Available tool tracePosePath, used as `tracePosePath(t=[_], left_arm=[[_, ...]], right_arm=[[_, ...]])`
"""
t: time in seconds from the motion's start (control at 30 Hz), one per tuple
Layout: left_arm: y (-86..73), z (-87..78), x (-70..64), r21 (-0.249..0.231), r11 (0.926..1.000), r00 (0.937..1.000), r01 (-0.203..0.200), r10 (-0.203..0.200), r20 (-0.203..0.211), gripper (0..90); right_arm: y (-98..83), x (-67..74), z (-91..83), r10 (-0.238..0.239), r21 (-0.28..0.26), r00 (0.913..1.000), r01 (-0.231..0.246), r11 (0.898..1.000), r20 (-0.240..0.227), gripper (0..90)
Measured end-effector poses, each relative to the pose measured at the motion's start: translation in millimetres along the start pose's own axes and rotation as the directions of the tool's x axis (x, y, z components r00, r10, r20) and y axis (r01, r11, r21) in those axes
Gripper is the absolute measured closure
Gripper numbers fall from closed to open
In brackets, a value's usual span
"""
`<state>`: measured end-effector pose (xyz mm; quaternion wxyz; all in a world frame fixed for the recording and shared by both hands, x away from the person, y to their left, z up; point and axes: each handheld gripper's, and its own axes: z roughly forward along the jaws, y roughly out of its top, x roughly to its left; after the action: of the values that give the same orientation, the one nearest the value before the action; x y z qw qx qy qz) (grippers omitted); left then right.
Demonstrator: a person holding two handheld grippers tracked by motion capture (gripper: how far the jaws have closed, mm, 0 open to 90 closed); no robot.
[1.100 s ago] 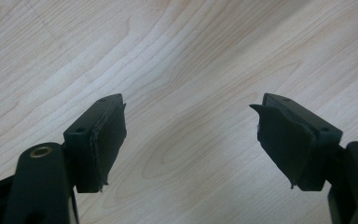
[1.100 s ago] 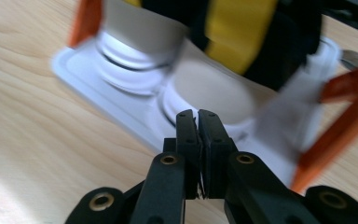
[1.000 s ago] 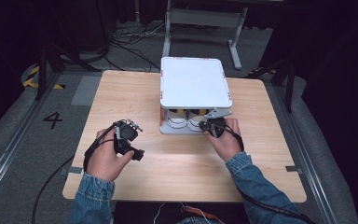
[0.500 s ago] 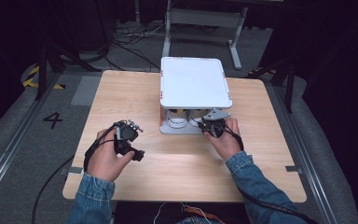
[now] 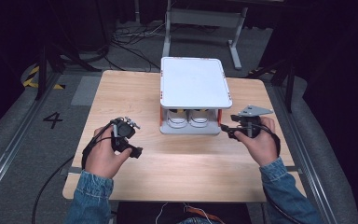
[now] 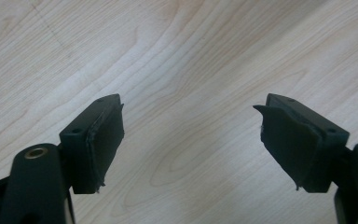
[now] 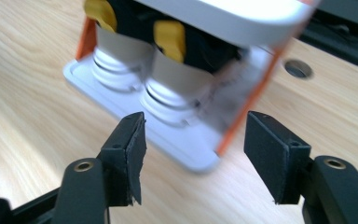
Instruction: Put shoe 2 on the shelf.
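A light wooden worktop [image 5: 121,100] stands on a grey floor [image 5: 23,121] marked with a painted number 4, with cables and a metal frame in the dark behind it. A person in denim sleeves reaches in from the near edge, one hand-held gripper in each hand.

At the middle of the far half of the worktop sits a small two-level white rack [image 5: 195,83] with orange corner posts. Its flat top shelf is bare. On the lower shelf, a pair of white shoes [image 5: 189,119] stands side by side, toes toward the person. In the right gripper view the shoes [image 7: 163,93] show ribbed white toe caps, with yellow and black parts above them, slightly blurred.

The right hand-held gripper [image 5: 227,130] is held just beside the rack's near right corner, with a grey three-cornered plate on top. Its view shows the jaws apart with nothing between them, pointing at the rack's corner post and the base shelf's edge.

The left hand-held gripper [image 5: 129,122] is held over bare wood, well to the left of the rack. Its view shows the jaws spread wide, clamped on nothing, above plain wood grain.
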<state>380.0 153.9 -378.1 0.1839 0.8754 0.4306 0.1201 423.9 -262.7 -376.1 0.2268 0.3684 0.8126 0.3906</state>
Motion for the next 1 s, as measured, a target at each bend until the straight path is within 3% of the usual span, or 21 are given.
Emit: tracePosePath(t=[0.07, 0.13, 0.23, 0.33, 0.47, 0.53, 0.67, 0.8, 0.93, 1.0], left_arm=[[-0.9, 1.2, 2.4, -0.003, 1.0, 0.9999, -0.006, 0.006, -0.009, 20.7], [-1.3, -0.2, 5.1, -0.016, 0.9998, 1.0, -0.006, 0.006, -0.007, 20.4], [-3.3, -0.3, 10.6, -0.023, 0.9997, 0.9999, -0.004, 0.003, -0.01, 19.6], [-5.7, 2.8, 16.0, -0.016, 0.9999, 0.9999, -0.002, 0.002, -0.013, 18.7], [-10.4, 13.8, 20.1, -0.007, 0.9998, 0.9997, 0.02, -0.02, -0.016, 17.5], [-12.1, 18.5, 22.0, -0.004, 0.9996, 0.9996, 0.027, -0.027, -0.011, 17.7], [-16.3, 24.0, 28.9, -0.021, 0.9991, 0.9991, 0.036, -0.037, -0.023, 17.5], [-22.5, 28.7, 37.4, -0.038, 0.9977, 0.9977, 0.056, -0.057, -0.037, 17.5], [-28.6, 36.5, 45.6, -0.054, 0.9962, 0.9963, 0.068, -0.071, -0.048, 17.5], [-29.4, 38.2, 47.1, -0.057, 0.996, 0.9961, 0.069, -0.072, -0.051, 17.5]], right_arm=[[-4.6, -10.3, -11.5, 0.0, 0.015, 1.0, 0.0, 1.0, 0.004, 35.2], [-11.1, -20.3, -21.9, 0.04, 0.01, 0.9992, -0.04, 0.999, 0.003, 31.5], [-23.3, -37.0, -31.1, 0.058, 0.017, 0.9983, -0.058, 0.998, -0.007, 30.0], [-35.3, -53.7, -42.7, 0.038, 0.039, 0.9993, -0.038, 0.999, -0.004, 30.6], [-44.6, -63.5, -52.0, 0.03, 0.046, 0.9995, -0.029, 0.998, -0.009, 30.5], [-55.2, -71.0, -56.8, 0.025, 0.077, 0.9997, -0.025, 0.997, -0.002, 29.9], [-68.5, -78.3, -55.4, 0.034, 0.082, 0.9994, -0.034, 0.996, -0.001, 27.3], [-87.5, -89.9, -44.9, 0.038, 0.105, 0.9985, -0.042, 0.994, 0.04, 23.5], [-110.2, -101.1, -32.8, 0.093, 0.069, 0.9948, -0.096, 0.993, 0.041, 19.0], [-114.0, -102.7, -30.5, 0.098, 0.066, 0.9947, -0.1, 0.993, 0.033, 18.3]])
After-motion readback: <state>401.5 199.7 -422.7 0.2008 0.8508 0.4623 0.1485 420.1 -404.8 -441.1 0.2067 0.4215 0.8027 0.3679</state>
